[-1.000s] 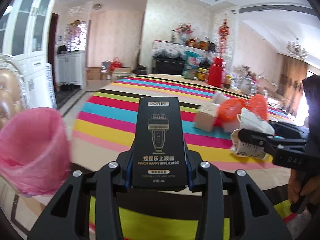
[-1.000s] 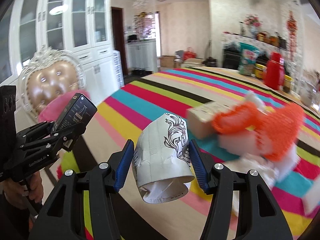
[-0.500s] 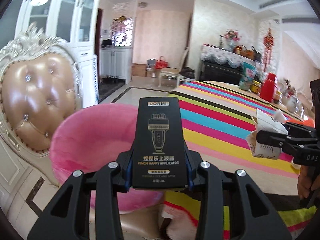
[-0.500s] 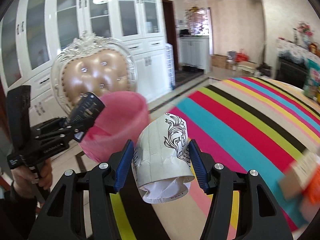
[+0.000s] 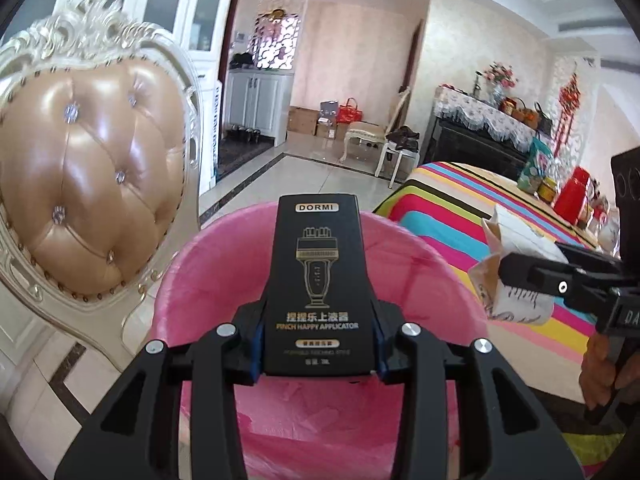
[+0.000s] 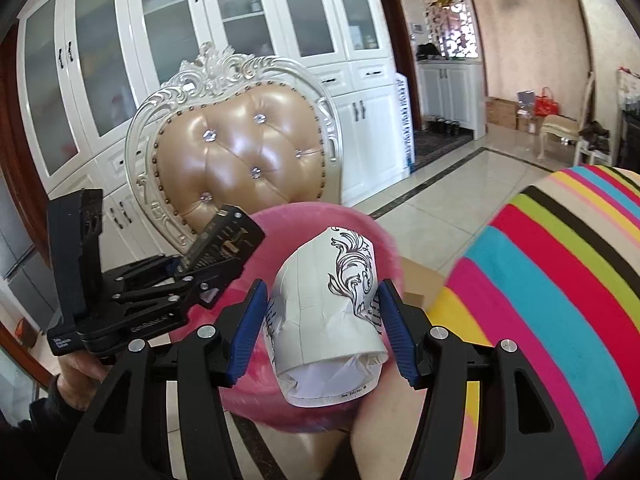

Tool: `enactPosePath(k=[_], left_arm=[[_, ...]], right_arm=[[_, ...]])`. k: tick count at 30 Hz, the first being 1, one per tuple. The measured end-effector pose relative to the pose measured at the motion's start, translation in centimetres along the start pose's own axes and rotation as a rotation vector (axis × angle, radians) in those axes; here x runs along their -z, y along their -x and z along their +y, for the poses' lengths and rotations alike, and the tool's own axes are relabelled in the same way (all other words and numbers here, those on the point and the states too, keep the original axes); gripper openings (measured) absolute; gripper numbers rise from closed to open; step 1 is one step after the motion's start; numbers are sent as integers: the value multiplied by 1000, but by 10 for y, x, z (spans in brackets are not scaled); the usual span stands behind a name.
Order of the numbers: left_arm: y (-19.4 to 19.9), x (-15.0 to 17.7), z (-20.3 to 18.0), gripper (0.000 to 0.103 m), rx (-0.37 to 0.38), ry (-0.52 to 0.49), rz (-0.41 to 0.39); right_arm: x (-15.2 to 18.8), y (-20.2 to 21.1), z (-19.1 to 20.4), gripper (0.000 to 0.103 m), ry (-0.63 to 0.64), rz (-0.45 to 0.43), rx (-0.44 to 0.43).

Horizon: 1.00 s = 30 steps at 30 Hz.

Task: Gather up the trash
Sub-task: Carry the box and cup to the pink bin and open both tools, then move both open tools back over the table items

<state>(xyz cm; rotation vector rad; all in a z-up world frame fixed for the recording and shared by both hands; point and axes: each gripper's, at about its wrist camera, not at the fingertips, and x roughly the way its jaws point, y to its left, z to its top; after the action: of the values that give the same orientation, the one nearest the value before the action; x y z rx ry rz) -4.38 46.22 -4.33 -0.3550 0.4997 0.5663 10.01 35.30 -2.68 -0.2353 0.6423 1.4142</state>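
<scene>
A black box marked "DORMI" and "PINCH HAPPY APPLICATOR" is clamped in the left gripper above the pink-lined bin. A crumpled white paper cup with black scrollwork is held between the blue pads of the right gripper, whose jaws have just been opening, near the bin's rim. Its small print cannot be read.

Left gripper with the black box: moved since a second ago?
Yes. The left gripper, shut on the black box, swung off the striped table to above the pink bin beside the tufted chair.
</scene>
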Motion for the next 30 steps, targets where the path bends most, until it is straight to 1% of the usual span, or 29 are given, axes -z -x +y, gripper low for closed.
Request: enactPosePath(k=[1, 2, 3, 4, 6, 8, 10, 12, 14, 15, 16, 17, 18, 19, 20, 23, 26, 27, 28, 30], left_arm=[[-2, 0, 3, 45, 8, 17, 4], [-3, 1, 6, 57, 9, 33, 2], [-4, 2, 9, 62, -2, 50, -8], [-4, 3, 11, 65, -13, 60, -14], [-3, 5, 15, 65, -21, 77, -11], [1, 5, 16, 65, -29, 84, -18], [8, 7, 11, 66, -51, 65, -29], [18, 10, 0, 69, -81, 37, -43], [28, 11, -11, 79, -99, 15, -65], [34, 12, -20, 81, -112, 1, -87], [40, 13, -30, 86, -124, -14, -110], [45, 14, -40, 95, -129, -31, -133], [52, 16, -56, 99, -128, -53, -157], [55, 17, -68, 98, -122, -69, -166], [58, 17, -82, 98, -108, -90, -164], [58, 19, -128, 98, -21, -163, -144], [58, 21, -179, 98, 98, -219, -147], [57, 23, -201, 98, 149, -239, -149], [57, 25, -217, 98, 182, -254, -149], [55, 30, -256, 98, 260, -278, -139]], right_arm=[[-1, -4, 0, 58, -2, 3, -13], [-2, -7, 0, 63, -5, 7, -24], [-1, -9, -1, 77, -8, 9, -32], [-1, -10, -3, 78, -7, -1, -29], [-1, -10, -6, 78, -12, -2, -25], [0, -1, -12, 78, -30, -18, -28], [3, 12, -16, 78, -30, -37, -22], [8, 29, -19, 78, -25, -54, -10], [16, 50, -23, 78, -19, -65, 17], [20, 61, -25, 78, -21, -64, 30], [24, 70, -27, 78, -22, -64, 42], [29, 81, -30, 78, -22, -65, 63], [34, 92, -32, 78, -22, -66, 90], [41, 106, -36, 78, -22, -70, 125], [48, 119, -40, 78, -26, -76, 152], [70, 165, -61, 79, -67, -107, 242], [92, 216, -87, 79, -124, -150, 360], [102, 235, -97, 80, -148, -164, 399], [108, 247, -103, 80, -162, -171, 421], [128, 287, -122, 82, -208, -191, 522]])
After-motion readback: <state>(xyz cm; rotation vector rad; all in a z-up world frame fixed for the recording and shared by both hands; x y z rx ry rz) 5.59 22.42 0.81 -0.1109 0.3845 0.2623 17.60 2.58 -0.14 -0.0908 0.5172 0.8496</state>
